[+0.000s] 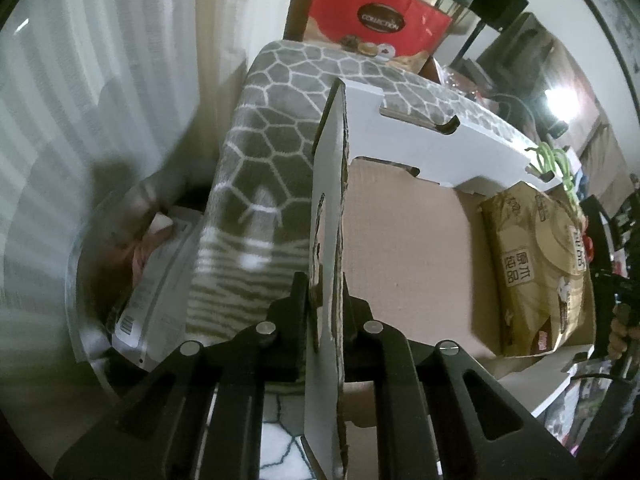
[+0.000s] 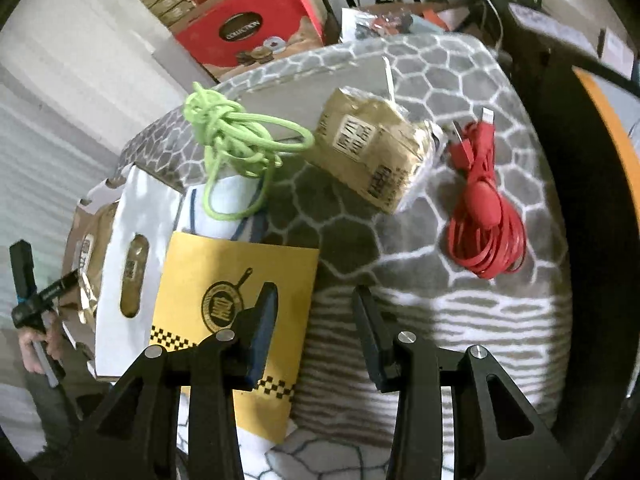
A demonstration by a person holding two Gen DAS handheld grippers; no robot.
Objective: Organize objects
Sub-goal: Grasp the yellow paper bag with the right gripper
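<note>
Cardboard flap [image 1: 326, 248] pinched by left gripper [image 1: 329, 312]; only right view shows red cable [image 2: 482, 216], right gripper [image 2: 316, 332] agape.

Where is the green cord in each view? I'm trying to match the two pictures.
Left wrist view: green cord at the far right, a small bit behind the box's white flap.
Right wrist view: green cord upper left of centre, a tangle lying partly on the grey patterned blanket.
Shared landmark: the red box at the top.
</note>
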